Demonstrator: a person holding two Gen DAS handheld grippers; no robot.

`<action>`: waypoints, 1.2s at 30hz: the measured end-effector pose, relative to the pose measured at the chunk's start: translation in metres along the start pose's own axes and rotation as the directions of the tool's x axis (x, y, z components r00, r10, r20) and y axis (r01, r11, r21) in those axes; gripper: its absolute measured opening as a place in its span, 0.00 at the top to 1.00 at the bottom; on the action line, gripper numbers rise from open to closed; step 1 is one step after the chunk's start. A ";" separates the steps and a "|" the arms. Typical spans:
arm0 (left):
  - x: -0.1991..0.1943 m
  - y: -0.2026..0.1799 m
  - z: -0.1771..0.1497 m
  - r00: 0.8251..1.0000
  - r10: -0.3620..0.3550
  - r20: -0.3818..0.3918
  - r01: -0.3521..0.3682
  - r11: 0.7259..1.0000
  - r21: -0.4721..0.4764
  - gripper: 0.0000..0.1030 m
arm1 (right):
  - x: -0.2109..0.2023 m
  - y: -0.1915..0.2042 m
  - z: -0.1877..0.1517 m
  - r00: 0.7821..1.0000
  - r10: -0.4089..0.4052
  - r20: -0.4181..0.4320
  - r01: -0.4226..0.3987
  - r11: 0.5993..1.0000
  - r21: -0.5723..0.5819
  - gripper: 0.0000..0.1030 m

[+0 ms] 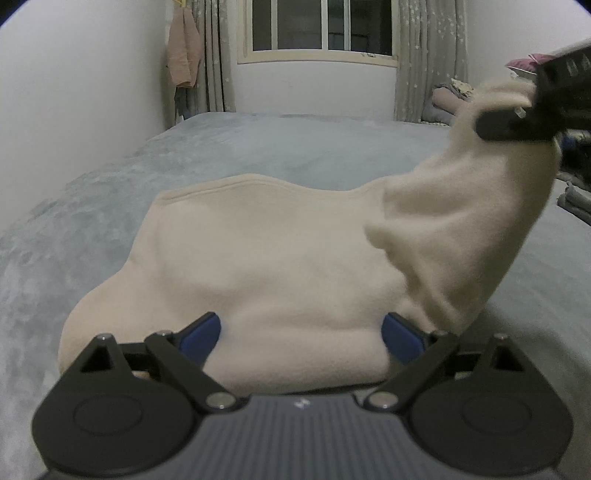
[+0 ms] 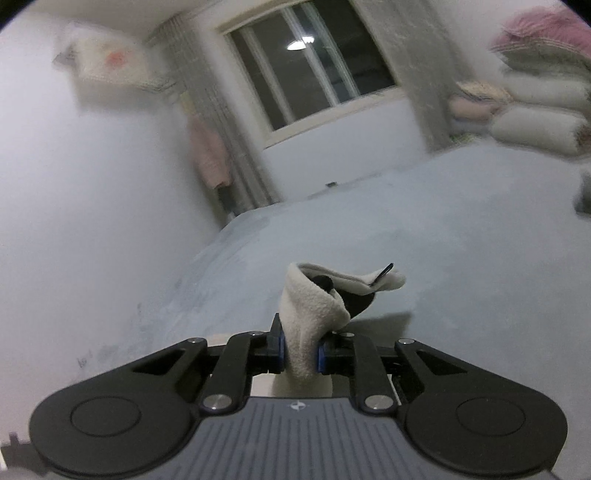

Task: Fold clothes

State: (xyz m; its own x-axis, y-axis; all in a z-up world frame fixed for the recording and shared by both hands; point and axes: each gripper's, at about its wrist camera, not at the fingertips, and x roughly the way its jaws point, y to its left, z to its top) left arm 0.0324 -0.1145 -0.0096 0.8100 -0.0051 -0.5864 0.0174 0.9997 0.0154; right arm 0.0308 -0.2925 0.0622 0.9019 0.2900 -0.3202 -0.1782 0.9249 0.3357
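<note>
A cream fleece garment (image 1: pixel 266 266) lies spread on the grey-blue bed cover (image 1: pixel 258 147). My left gripper (image 1: pixel 301 332) is open wide at the garment's near edge; a bulge of fleece lies between its blue pads (image 1: pixel 201 338). At the upper right, my right gripper (image 1: pixel 495 123) holds one end of the garment up off the bed, so the cloth rises in a blurred column. In the right wrist view, the right gripper (image 2: pixel 301 356) is shut on a roll of cream fleece (image 2: pixel 310 310) that sticks up past its blue pads, tilted above the bed (image 2: pixel 443 240).
A white wall (image 1: pixel 74 110) runs along the bed's left side. A window (image 1: pixel 317 29) with grey curtains stands at the far end, with a pink garment (image 1: pixel 183 55) hung beside it. Stacked pillows and quilts (image 2: pixel 535 110) sit at the far right, dark folded clothes (image 1: pixel 576 192) at the right edge.
</note>
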 end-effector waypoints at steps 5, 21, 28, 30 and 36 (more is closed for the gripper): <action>-0.003 0.003 -0.001 1.000 -0.023 0.001 0.023 0.999 0.035 0.07 | 0.004 -0.029 0.000 0.996 -0.055 -0.064 0.069 0.967 0.245 0.84; -0.003 0.002 -0.006 0.999 -0.031 0.012 0.030 0.998 0.052 0.05 | 0.027 -0.122 -0.046 0.992 0.000 -0.123 0.072 0.808 0.584 0.80; -0.003 0.002 -0.007 0.999 -0.033 0.013 0.032 0.998 0.051 0.05 | 0.021 -0.104 -0.027 0.996 0.037 -0.084 0.014 0.844 0.536 0.78; -0.003 0.002 -0.007 0.999 -0.034 0.013 0.034 0.998 0.051 0.05 | 0.027 -0.110 -0.029 0.990 0.013 -0.138 0.068 0.826 0.560 0.71; -0.002 0.001 -0.008 0.999 -0.029 0.017 0.028 0.998 0.060 0.04 | 0.041 -0.141 -0.039 0.979 0.067 -0.192 0.080 0.740 0.668 0.68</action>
State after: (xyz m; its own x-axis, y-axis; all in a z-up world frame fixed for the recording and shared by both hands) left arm 0.0259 -0.1133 -0.0152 0.8193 -0.0341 -0.5724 0.0747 0.9961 0.0476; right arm 0.0775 -0.4017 -0.0327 0.7955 0.3932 -0.4611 0.2032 0.5438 0.8142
